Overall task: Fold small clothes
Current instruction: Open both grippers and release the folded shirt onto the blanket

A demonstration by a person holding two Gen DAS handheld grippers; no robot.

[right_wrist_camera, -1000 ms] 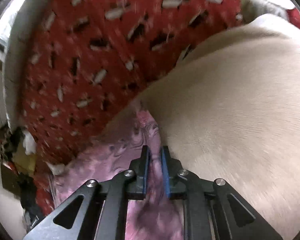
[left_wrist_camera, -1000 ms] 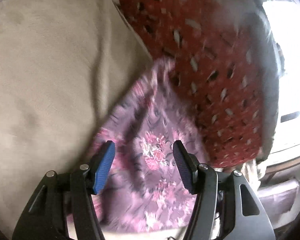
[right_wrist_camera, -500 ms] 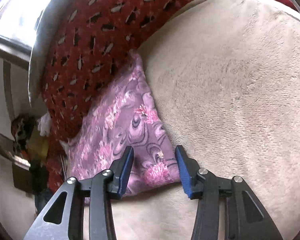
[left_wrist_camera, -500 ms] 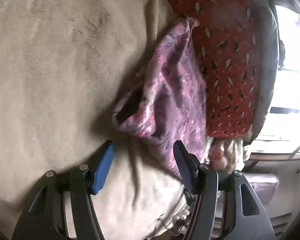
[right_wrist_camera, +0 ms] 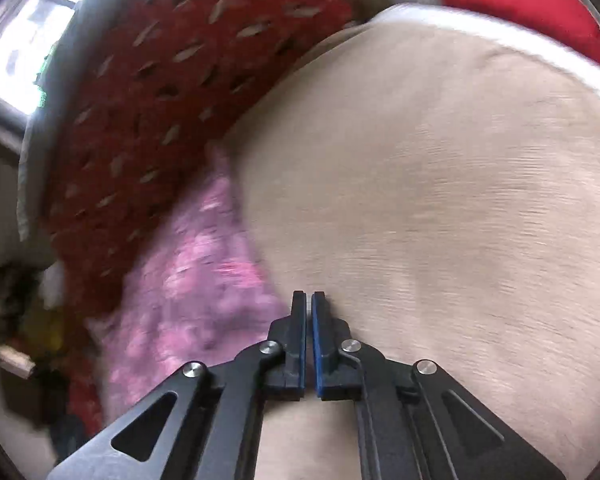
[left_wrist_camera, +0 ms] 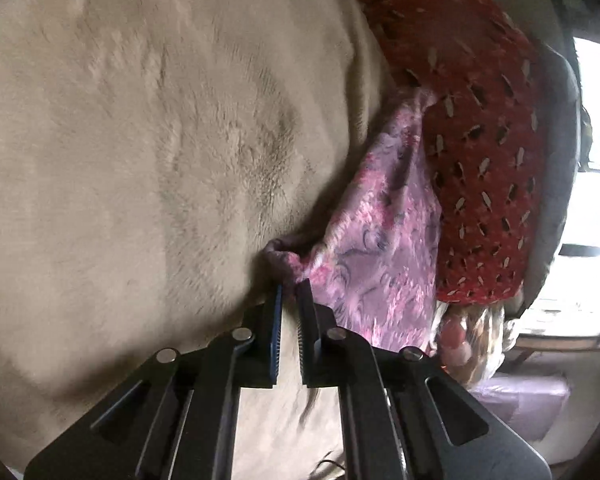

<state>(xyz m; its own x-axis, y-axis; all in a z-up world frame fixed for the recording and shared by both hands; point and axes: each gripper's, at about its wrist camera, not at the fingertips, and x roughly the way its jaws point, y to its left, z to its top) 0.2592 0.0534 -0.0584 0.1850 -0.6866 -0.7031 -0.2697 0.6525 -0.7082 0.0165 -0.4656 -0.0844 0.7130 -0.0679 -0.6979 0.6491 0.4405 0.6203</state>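
Note:
A small pink and purple floral garment [left_wrist_camera: 380,240] lies bunched on a beige fleece blanket [left_wrist_camera: 140,160], along the edge of a red patterned cloth [left_wrist_camera: 480,152]. My left gripper [left_wrist_camera: 290,292] is shut on the garment's near corner, which sticks up between the blue pads. In the right wrist view the garment [right_wrist_camera: 196,288] lies left of my right gripper [right_wrist_camera: 309,300], which is shut with nothing between its pads, at the garment's right edge over the blanket [right_wrist_camera: 440,200]. That view is blurred.
The red patterned cloth [right_wrist_camera: 160,100] covers a cushion along the blanket's far side. A bright window [left_wrist_camera: 596,200] is beyond it. Cluttered items [right_wrist_camera: 16,320] and a fringed cloth [left_wrist_camera: 468,332] lie off the bed's edge.
My left gripper has closed on the garment's corner. My right gripper let go of the garment a half second ago, then shut empty beside it and shifted right.

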